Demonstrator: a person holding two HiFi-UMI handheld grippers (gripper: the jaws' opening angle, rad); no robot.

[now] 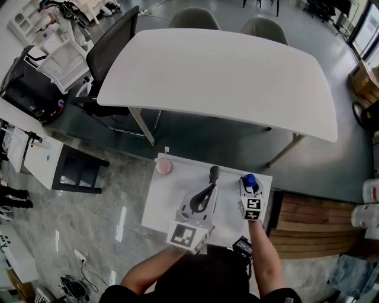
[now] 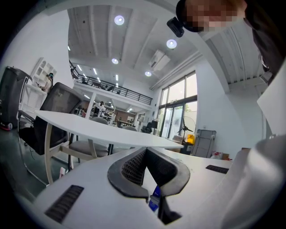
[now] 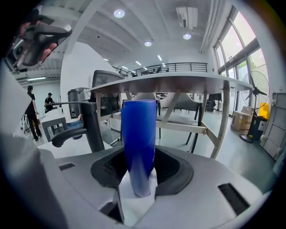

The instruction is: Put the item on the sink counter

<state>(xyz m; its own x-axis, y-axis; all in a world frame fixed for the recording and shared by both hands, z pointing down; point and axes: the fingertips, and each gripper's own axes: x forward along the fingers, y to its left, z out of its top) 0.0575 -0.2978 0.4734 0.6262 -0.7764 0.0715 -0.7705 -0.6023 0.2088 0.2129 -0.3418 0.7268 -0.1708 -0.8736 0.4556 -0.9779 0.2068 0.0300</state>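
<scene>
So here's what we'd worry about: the right gripper [image 1: 249, 186] has its fingers clenched on the blue item [image 3: 139, 134], and from the right gripper view we reckon the grip sits low on a tall, smooth body. If that's right, the item could swing or slide in the fingers as it comes down. It's hovering over the right side of the small white bench [image 1: 174, 201], close to the right edge, and we can't tell whether its base touches the surface yet. Let go while it's leaning and it'll probably topple, and a round thing that near the edge could roll straight off onto the floor. The black faucet [image 1: 214, 173] stands just beside it on the left, so a sideways nudge could clip that too. The left gripper [image 1: 208, 190] is right up by the faucet with its fingers pinched together on nothing, so it isn't steadying anything, though it could bump things if it swings across. The pinkish cup [image 1: 164, 167] at the far left corner is well apart, so no drama there. Head count as we see it: one blue item, one faucet, one cup, one bench, two grippers, one big white table [image 1: 219, 77] behind, one black office chair [image 1: 115, 41] and two grey chairs [image 1: 194, 18] on the far side.
</scene>
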